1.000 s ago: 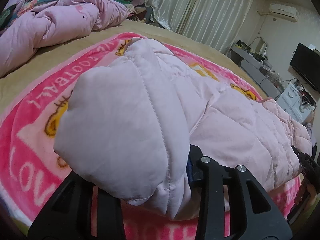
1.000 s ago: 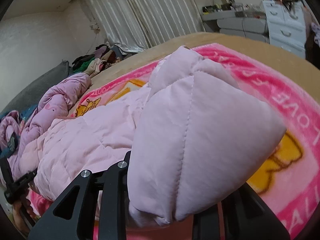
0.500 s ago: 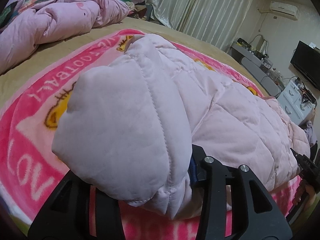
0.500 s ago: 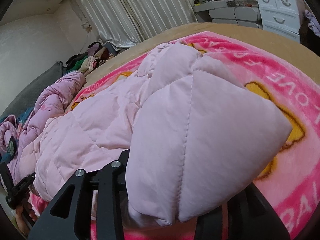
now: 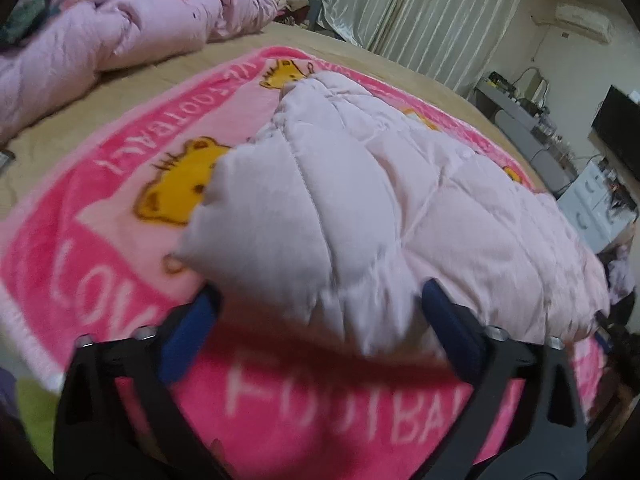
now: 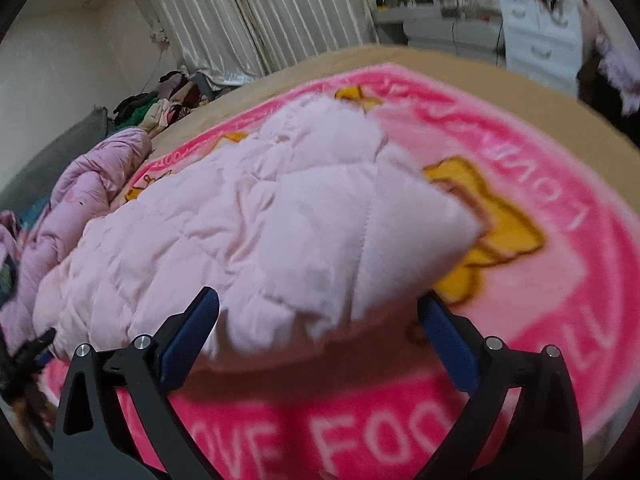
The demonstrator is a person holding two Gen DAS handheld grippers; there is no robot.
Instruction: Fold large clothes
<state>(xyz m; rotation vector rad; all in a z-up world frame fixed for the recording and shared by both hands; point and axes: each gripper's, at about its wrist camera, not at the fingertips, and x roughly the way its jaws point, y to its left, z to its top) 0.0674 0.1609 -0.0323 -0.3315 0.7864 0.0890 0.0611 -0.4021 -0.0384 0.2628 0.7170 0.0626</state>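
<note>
Pink padded jacket (image 5: 400, 208) lies folded over on the pink blanket (image 5: 120, 208) on the bed. Left gripper (image 5: 316, 320) and right gripper (image 6: 320, 324) have just opened, jaws wide, jacket edge released between them. Further folds likely remain.

Pink blanket (image 5: 120, 184), curtains (image 6: 256, 12), dresser (image 6: 540, 40)

My left gripper (image 5: 320, 308) points down at a slant, and its jaws have just been opening; they now stand wide, the blue pads (image 5: 192, 324) clear of the jacket (image 5: 320, 220) corner between them. My right gripper (image 6: 320, 312) tilts down likewise, its jaws just opened wide, the jacket's other corner loose between them.
</note>
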